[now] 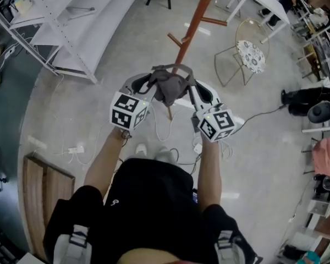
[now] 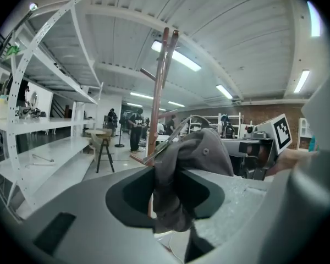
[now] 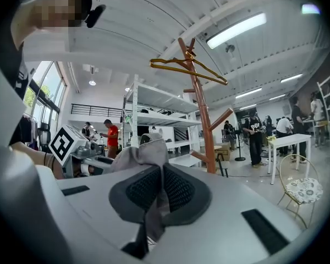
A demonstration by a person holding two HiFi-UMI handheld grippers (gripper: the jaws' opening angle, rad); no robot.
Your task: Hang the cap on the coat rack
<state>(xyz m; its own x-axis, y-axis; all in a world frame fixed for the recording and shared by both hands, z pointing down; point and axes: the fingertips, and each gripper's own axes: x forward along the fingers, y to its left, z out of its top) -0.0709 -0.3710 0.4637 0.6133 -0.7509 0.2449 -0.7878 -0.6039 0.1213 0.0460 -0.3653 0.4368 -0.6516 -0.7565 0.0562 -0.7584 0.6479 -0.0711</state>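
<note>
Cap (image 1: pixel 169 87) — soft grey cloth, likely light and floppy — hangs in the air near the coat rack (image 1: pixel 190 29). Left hand-held gripper (image 1: pixel 150 86) and right hand-held gripper (image 1: pixel 190 89) each pinch its fabric — opposite edges look the best hold.

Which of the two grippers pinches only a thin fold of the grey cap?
The right gripper: its pads nearly meet on a thin fold of the cap, whereas the left gripper clamps a thick bunch.

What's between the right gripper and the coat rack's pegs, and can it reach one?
Probably yes. The right gripper, shut on the cap together with the left gripper, faces the coat rack. Nothing stands between them, though the cap is still short of the pegs.
</note>
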